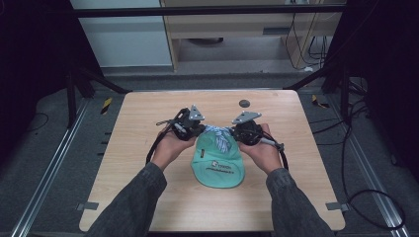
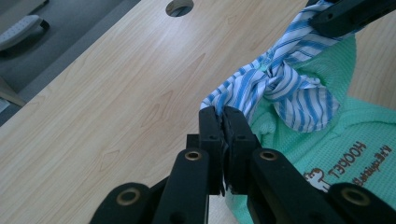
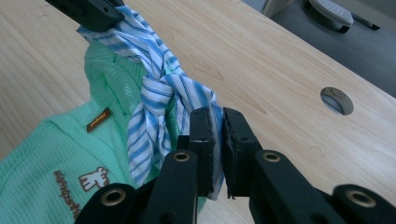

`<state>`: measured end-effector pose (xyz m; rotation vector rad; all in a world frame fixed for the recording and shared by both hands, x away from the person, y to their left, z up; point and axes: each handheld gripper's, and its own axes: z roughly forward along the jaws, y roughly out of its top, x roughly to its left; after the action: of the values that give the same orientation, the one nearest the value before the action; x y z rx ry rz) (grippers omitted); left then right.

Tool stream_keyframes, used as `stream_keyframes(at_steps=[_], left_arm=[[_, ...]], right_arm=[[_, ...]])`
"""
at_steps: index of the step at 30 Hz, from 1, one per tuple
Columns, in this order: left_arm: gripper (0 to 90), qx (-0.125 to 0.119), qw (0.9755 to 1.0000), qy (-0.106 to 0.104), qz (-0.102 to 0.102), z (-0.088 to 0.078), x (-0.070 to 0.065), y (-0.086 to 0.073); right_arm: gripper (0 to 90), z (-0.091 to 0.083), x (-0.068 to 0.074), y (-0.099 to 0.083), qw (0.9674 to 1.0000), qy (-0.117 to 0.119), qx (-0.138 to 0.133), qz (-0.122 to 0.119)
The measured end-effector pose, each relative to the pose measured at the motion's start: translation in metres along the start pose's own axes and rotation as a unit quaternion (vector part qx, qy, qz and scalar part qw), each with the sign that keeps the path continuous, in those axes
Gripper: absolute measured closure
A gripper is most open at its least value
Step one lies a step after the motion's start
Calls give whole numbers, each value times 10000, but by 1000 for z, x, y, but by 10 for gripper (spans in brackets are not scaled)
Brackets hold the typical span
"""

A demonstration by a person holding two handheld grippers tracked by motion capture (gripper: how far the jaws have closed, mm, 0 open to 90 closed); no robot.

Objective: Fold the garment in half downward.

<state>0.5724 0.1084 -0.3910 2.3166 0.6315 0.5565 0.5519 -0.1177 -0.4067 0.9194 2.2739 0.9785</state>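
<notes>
Striped cloth [image 1: 219, 137] between both grippers.

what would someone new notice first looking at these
The mint-green garment lying mid-table between the person's hands stands out first, with its small brown print. At its top edge, a blue-and-white striped cloth is knotted in the middle. The left gripper is shut on one end and the right gripper on the other, both held just above the pale wooden table.
</notes>
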Motion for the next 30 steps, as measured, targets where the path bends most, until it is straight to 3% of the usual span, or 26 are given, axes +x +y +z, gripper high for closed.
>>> stream_keyframes(at_steps=[6, 17, 30], left_arm=[[878, -75, 10000, 3, 57, -2, -7, -5], [878, -136, 9999, 36, 36, -1, -2, 1], [878, -189, 9997, -7, 142, -6, -18, -21]], right_arm=[[829, -2, 4, -8, 10000, 21, -89, 30], [830, -8, 3, -5, 9999, -43, -132, -19], [827, -9, 20, -21, 9997, 16, -147, -187]])
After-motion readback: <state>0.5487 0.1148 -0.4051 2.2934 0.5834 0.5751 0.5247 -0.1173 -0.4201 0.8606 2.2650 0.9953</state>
